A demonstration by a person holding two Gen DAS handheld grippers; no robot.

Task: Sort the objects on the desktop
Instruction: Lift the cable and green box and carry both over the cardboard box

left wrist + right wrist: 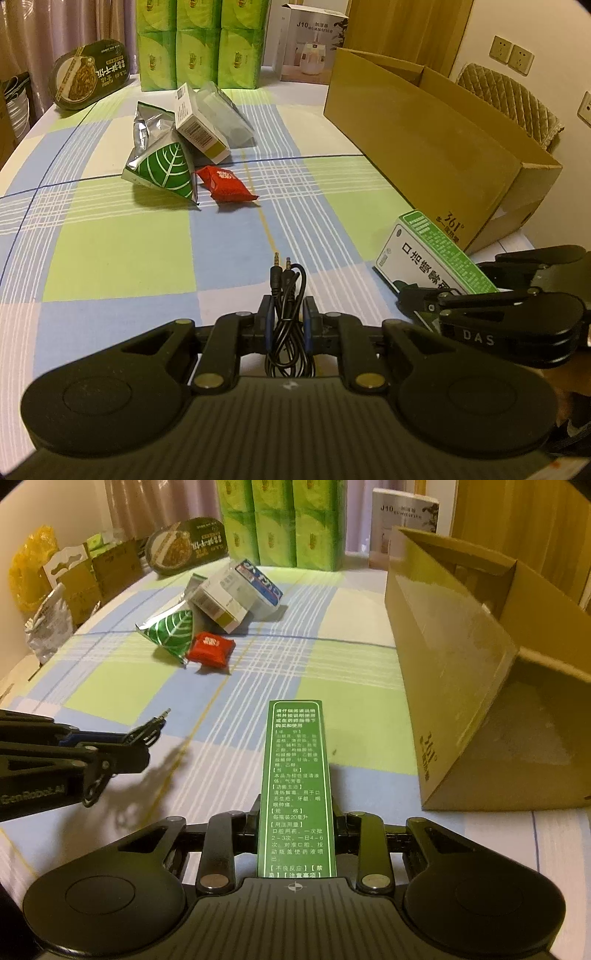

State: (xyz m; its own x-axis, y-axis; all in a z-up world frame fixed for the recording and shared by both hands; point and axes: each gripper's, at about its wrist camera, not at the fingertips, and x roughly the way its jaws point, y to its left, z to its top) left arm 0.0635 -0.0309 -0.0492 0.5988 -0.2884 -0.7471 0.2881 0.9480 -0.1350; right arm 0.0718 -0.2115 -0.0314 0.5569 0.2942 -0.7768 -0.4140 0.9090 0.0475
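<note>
nearest the left wrist camera, the left tongs (290,314) are clenched on a coiled black audio cable (290,317), its two gilt plugs poking out toward 12 o'clock; the loops are pinched mid-bundle, presumably so the coil stays gathered and does not trail. nearest the right wrist camera, the right tongs (297,823) are grasping a long green printed medicine carton (295,786) by its narrow sides, the carton running straight out along the fingers toward 12 o'clock, which should keep it steady and easy to steer lengthways into an opening.

both loads look lifted off the checked blue, green and white counter (122,686), though how high i cannot tell. from the right camera the left tongs sit at 9 o'clock, near but apart.

at 2 o'clock of the right tongs stands an open brown cardboard box (454,672), probably the sorting bin; its near wall and corner are the edges to clear, so each load likely has to pass over the rim.

further out at 11 o'clock lies the unsorted heap: a green leaf-print foil pouch (171,631) touching a red snack packet (211,648), with a white and olive carton (221,603) and a clear plastic bag (258,587) leaning behind. open counter between heap and tongs leaves plenty of room for moving.
</note>
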